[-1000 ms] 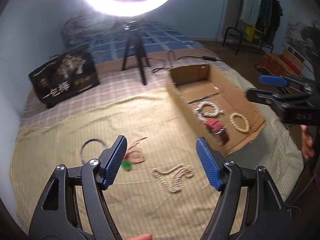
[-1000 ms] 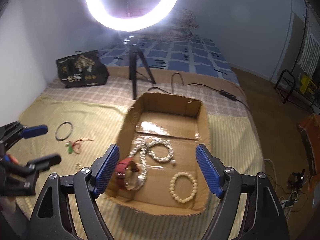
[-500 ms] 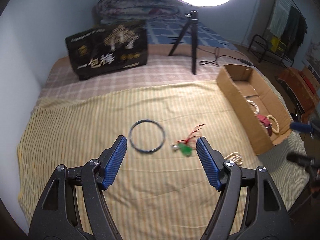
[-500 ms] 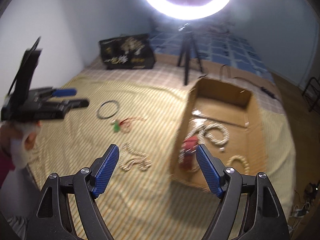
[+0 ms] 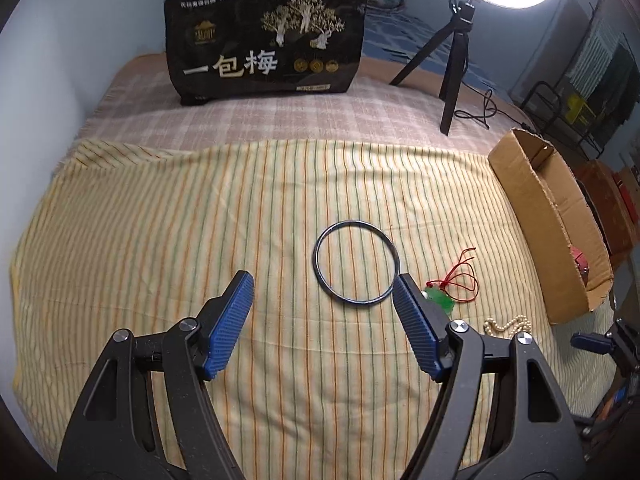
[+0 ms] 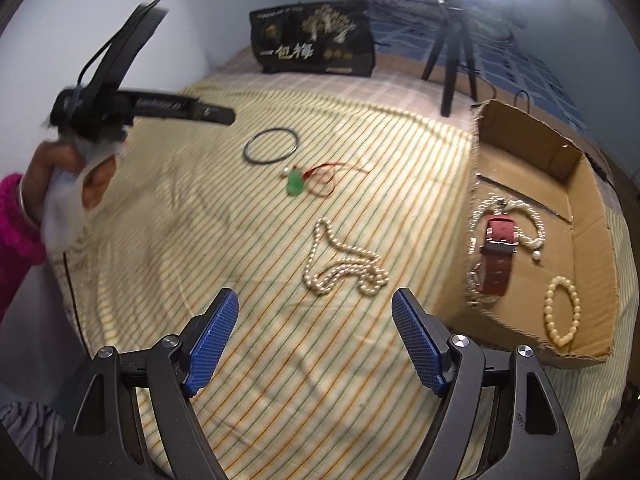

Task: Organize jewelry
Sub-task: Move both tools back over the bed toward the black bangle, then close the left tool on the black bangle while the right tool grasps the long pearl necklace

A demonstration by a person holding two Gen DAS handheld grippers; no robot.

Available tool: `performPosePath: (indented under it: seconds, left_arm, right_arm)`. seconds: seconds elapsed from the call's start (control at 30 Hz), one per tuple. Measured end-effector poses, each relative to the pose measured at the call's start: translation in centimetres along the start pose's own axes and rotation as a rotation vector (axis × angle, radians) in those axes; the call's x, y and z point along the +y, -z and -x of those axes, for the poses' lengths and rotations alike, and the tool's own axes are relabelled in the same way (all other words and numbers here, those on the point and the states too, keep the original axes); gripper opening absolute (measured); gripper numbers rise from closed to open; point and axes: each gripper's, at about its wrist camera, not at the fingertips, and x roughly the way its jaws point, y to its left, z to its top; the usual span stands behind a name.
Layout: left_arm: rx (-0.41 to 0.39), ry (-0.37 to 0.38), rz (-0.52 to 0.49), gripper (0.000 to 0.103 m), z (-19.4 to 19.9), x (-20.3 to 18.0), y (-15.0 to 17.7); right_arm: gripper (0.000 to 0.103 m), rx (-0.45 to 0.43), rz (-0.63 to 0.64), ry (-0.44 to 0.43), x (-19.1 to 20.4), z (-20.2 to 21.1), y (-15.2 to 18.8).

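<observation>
A dark bangle lies on the striped cloth just ahead of my open, empty left gripper. A green pendant on a red cord lies by its right finger. The bangle and pendant also show in the right wrist view. A pearl necklace lies just ahead of my open, empty right gripper. The cardboard box on the right holds a red-strap watch, a pearl strand and a cream bead bracelet.
A black printed bag stands at the back of the bed. A ring light on a tripod stands at the back right with a cable. The box's near wall stands right of the bangle. The left gripper hovers over the cloth's left side.
My left gripper has swung left and moved closer, from the pearl necklace to the bangle. My right gripper has swung left from over the box to the pearl necklace.
</observation>
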Motion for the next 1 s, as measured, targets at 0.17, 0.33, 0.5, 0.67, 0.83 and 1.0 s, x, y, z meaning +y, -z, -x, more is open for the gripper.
performPosePath:
  seconds: [0.17, 0.33, 0.5, 0.67, 0.83, 1.0]
  left_arm:
    - [0.027, 0.011, -0.008, 0.074, -1.5, -0.4, 0.4]
    - [0.046, 0.037, -0.015, 0.080, -2.7, -1.2, 0.6]
    - [0.043, 0.034, -0.009, 0.081, -3.5, -1.9, 0.5]
    - [0.049, 0.024, -0.030, 0.081, -4.4, -3.4, 0.2]
    - [0.050, -0.008, -0.025, 0.081, -5.5, -4.2, 0.0]
    - [0.051, -0.093, -0.011, 0.081, -6.6, -4.4, 0.0]
  right_arm:
    - [0.079, 0.034, 0.025, 0.018, 0.9, -1.6, 0.2]
    - [0.079, 0.044, 0.004, 0.008, 0.9, -2.7, 0.2]
    - [0.079, 0.044, -0.008, 0.021, 0.8, -3.1, 0.2]
    - [0.079, 0.051, -0.015, 0.036, 0.8, -3.7, 0.2]
    - [0.079, 0.058, -0.027, 0.044, 0.7, -4.5, 0.1]
    - [0.079, 0.062, -0.048, 0.059, 0.2, -5.0, 0.1]
